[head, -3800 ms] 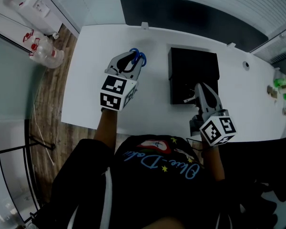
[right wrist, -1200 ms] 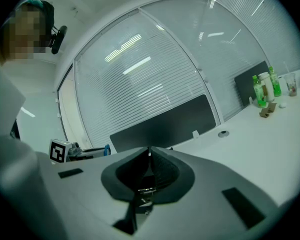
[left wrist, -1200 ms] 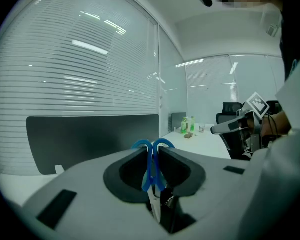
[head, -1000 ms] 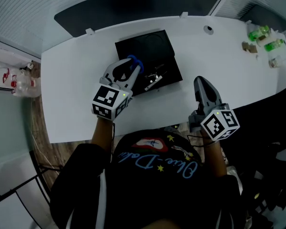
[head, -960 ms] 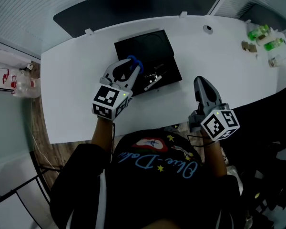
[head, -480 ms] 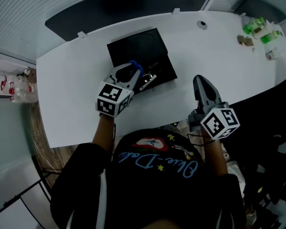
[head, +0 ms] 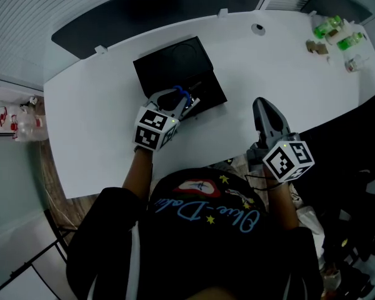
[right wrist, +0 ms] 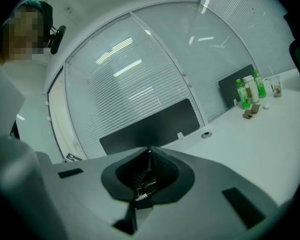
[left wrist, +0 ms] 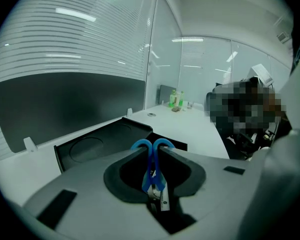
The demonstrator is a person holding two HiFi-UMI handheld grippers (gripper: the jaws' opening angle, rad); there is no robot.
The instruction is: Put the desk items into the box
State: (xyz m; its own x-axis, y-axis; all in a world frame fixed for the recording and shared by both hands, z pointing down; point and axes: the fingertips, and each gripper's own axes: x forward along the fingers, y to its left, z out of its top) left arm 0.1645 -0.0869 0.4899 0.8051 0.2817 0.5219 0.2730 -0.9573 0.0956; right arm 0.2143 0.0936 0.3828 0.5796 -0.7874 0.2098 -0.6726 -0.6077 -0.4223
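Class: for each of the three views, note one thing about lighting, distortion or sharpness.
Head view: dim and underexposed, the white desk looks grey, its edges bowed. Left gripper view: fisheye with black corners; the blue scissors are sharp. Right gripper view: the blinds bend into arcs, with bright strip-light reflections.

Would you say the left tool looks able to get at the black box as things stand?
Probably yes: the left tool, holding the scissors, hangs right at the black box with nothing between.
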